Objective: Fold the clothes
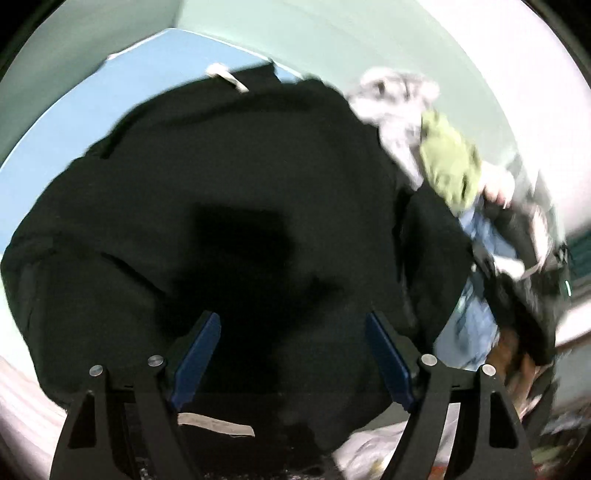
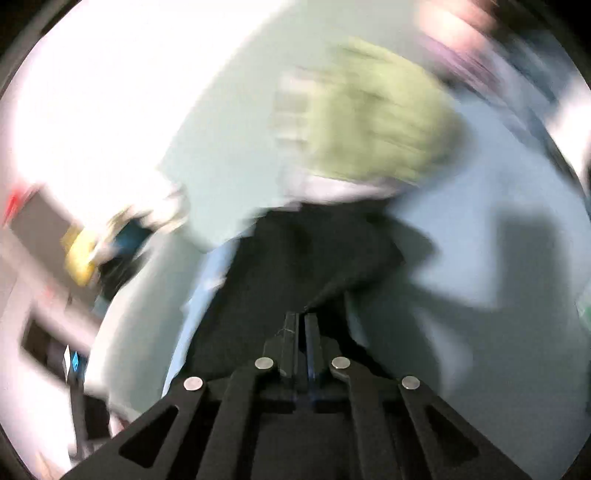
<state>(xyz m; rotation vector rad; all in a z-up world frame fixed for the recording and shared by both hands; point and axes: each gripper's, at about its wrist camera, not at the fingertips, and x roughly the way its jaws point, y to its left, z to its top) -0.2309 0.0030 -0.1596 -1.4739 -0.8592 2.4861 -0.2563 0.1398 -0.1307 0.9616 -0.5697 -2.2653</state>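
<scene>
A large black garment (image 1: 221,184) lies spread on a blue sheet (image 1: 74,122) and fills most of the left wrist view. My left gripper (image 1: 293,332) hangs just above its near part, open, with nothing between its blue pads (image 1: 199,354). A white label (image 1: 218,424) shows near the hem below. In the blurred right wrist view my right gripper (image 2: 301,317) is shut, and a fold of the black garment (image 2: 314,251) runs taut from its tips. A green garment (image 2: 376,118) lies crumpled beyond it.
At the right of the left wrist view, the green garment (image 1: 450,158), grey-white clothes (image 1: 391,96) and blue denim cloth (image 1: 480,240) are piled together, with a person's hand (image 1: 498,192) beside them. A pale green wall (image 1: 295,33) stands behind the bed.
</scene>
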